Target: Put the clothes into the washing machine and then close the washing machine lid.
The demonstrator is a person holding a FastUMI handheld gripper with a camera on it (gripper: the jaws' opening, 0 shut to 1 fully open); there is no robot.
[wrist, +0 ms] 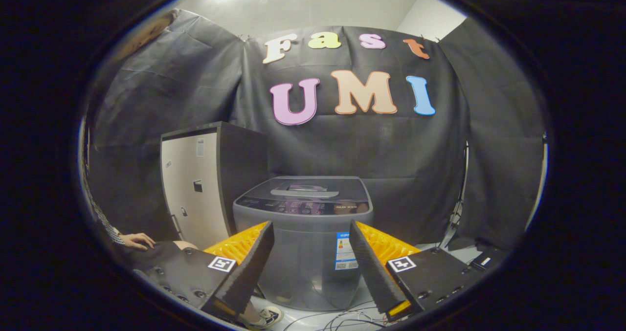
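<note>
A grey top-loading washing machine (304, 233) stands straight ahead, beyond my fingers, with its dark lid (305, 190) lying shut and flat on top. My gripper (311, 253) is held in front of the machine's front wall, fingers spread wide apart and open, nothing between them. A dark piece of cloth (151, 253) that may be the clothes lies low on the left, under a person's hand (138, 240).
A tall cabinet (195, 187) with a pale door stands left of the machine. Cables (342, 319) trail over the pale floor under my fingers. A shoe (266, 315) shows by the left finger. A stand leg (452, 218) rises at the right.
</note>
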